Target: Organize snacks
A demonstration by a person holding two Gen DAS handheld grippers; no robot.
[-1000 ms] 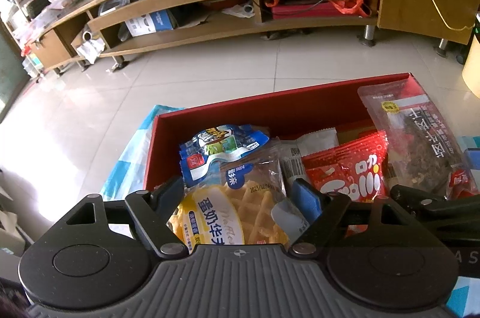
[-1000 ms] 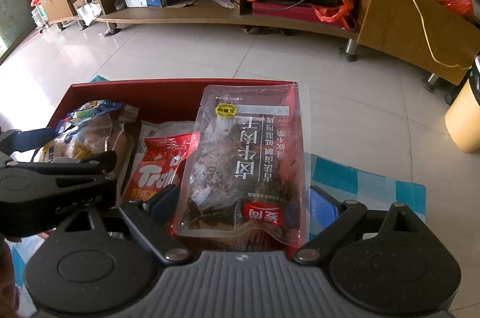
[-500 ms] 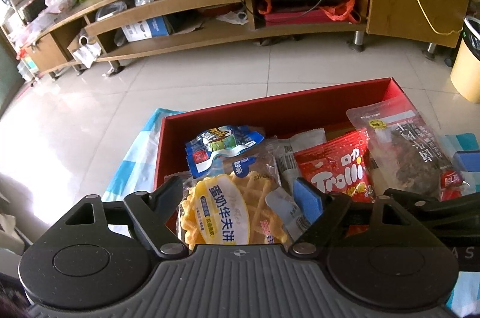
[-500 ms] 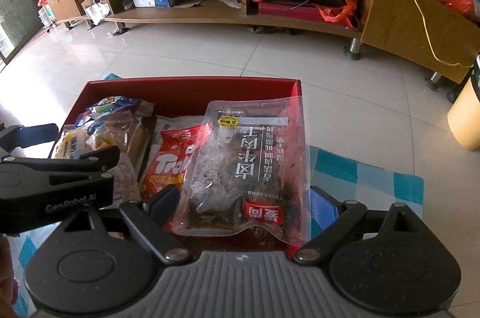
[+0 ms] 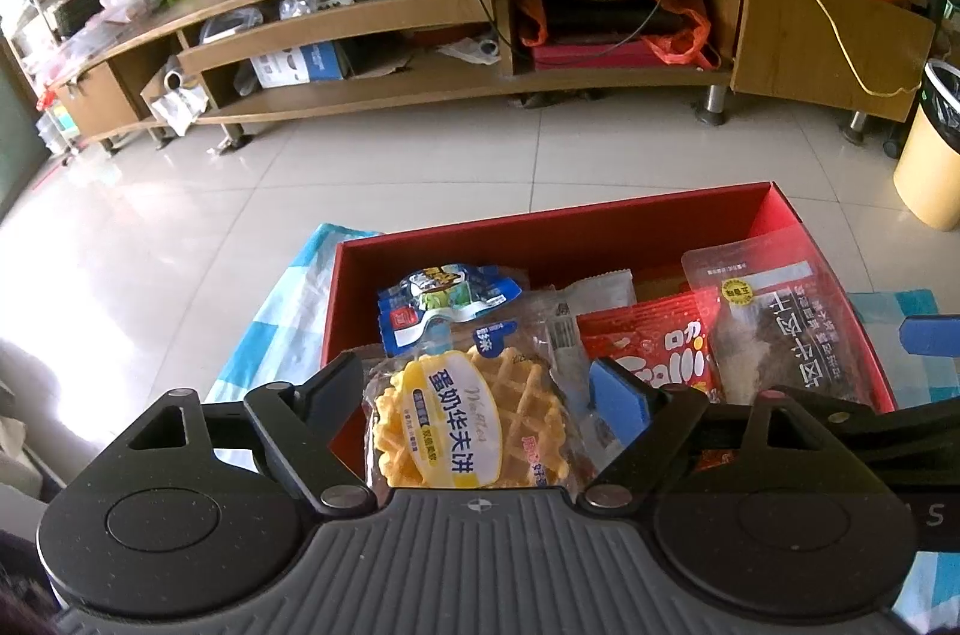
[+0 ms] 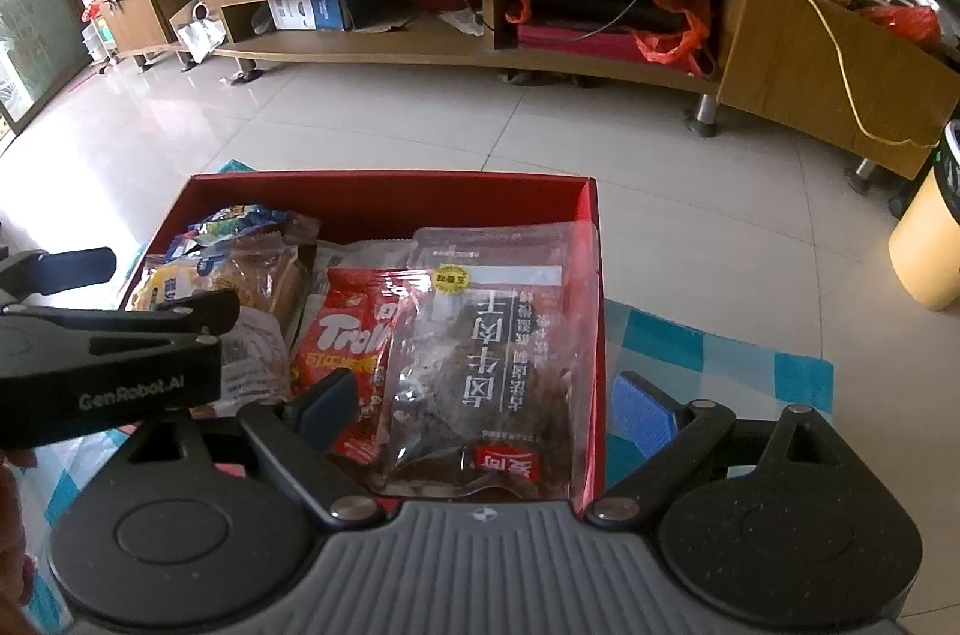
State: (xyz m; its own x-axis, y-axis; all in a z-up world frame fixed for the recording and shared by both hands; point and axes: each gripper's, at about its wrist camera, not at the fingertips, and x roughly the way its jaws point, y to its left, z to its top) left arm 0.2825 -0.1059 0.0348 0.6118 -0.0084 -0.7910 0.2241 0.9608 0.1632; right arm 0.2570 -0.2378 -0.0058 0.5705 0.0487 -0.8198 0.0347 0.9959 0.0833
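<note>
Left gripper [image 5: 480,383]: jaws opening and already wide; the waffle pack [image 5: 465,425] lies between the fingers, and I can see no pad pressing on it.
Right gripper [image 6: 480,398]: jaws spread wide over the dried-meat pouch [image 6: 486,365], the left finger clear of the pouch and the blue pad [image 6: 639,410] outside the box wall; nothing is held.
Red box [image 5: 552,230]: stands on a blue-checked cloth [image 6: 708,353] on the tiled floor, its far wall facing the TV cabinet [image 5: 600,89].
Waffle pack: near-left corner of the box, lying on a blue snack bag [image 5: 444,302] and a clear-wrapped pack.
Dried-meat pouch: flat along the right wall of the box, its near end at the near edge.
Red Trolli bag [image 6: 348,335]: middle of the box, between the waffle pack and the pouch, partly under the pouch.
What has just changed: the left jaws have widened around the waffle pack, and both grippers have lifted a little, so more of the box's near side shows than a second ago.
Against the earlier frame: the waffle pack now shows its whole face instead of only its upper half; the pouch lies as it did, and the right jaws are as wide as before.
Meaning for the task: I judge both packs released inside the box, so this placing step looks finished.
Next: probably back both grippers off and check for snacks outside the box; none shows in either view.
</note>
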